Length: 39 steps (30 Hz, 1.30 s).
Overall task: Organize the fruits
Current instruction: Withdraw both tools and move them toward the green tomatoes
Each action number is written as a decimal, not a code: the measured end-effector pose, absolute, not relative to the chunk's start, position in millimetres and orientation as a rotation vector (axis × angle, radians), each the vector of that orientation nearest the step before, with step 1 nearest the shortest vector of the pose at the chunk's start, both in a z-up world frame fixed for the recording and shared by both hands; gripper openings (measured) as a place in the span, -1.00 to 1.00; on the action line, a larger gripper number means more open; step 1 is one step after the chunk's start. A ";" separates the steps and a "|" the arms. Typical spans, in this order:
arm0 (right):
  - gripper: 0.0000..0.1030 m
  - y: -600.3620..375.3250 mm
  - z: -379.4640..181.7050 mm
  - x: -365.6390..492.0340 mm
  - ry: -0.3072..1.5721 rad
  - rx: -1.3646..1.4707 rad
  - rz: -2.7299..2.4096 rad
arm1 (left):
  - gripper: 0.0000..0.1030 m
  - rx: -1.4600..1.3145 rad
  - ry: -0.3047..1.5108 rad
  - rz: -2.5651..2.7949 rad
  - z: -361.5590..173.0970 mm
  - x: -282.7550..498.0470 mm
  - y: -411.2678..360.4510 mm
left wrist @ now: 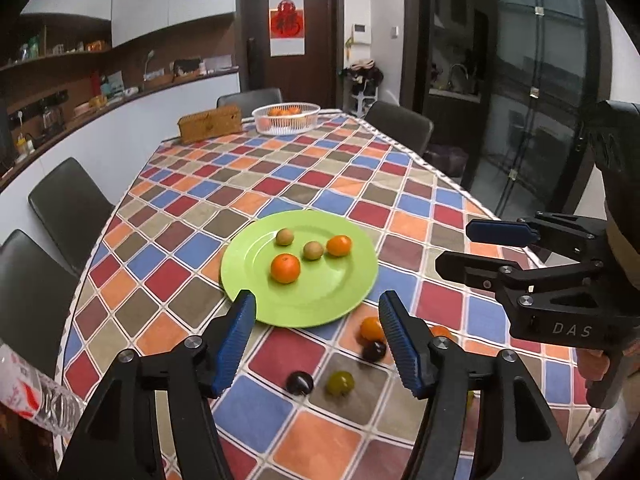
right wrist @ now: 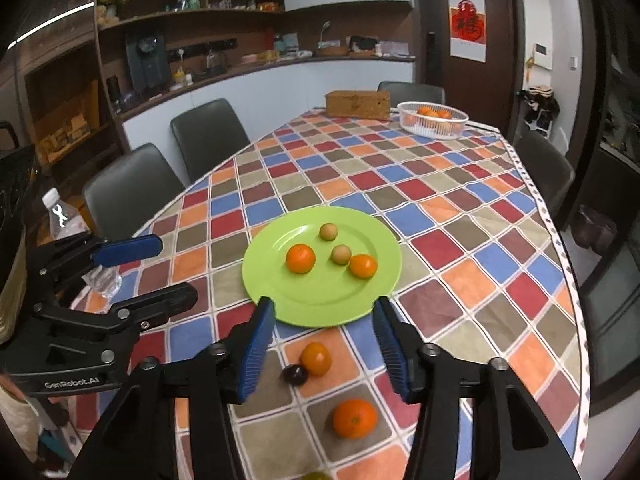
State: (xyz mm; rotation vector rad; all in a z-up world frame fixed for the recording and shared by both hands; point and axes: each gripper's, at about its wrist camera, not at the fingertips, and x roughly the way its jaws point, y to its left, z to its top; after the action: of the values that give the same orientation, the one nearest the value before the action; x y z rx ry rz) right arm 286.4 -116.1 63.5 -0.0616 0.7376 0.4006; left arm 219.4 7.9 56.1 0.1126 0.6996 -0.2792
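Right wrist view is showing four fruits sitting on the green plate, several lying loose on the tablecloth, both claws, right gripper and left gripper, hanging released, grasping nothing.

So the left gripper sits low in the shot, blue pads apart with nothing between them, hanging over the near rim of a green plate. On the plate: two oranges and two small tan fruits. Closer in on the checkered tabletop there are two dark plums, a green fruit and a small orange one. The right gripper pokes in from the right edge, jaws apart too, empty. Far end has a white basket of oranges and a wicker box.
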 end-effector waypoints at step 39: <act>0.06 -136.7 -23.2 186.0 0.898 0.107 0.129 | 0.25 0.265 0.673 -0.367 -22.7 157.5 6.3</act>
State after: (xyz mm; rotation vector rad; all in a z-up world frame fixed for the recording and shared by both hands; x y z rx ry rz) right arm 186.0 -136.7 -23.2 0.1072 0.8984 0.1291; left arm 157.5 6.3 -22.7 0.2652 0.6729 -0.3674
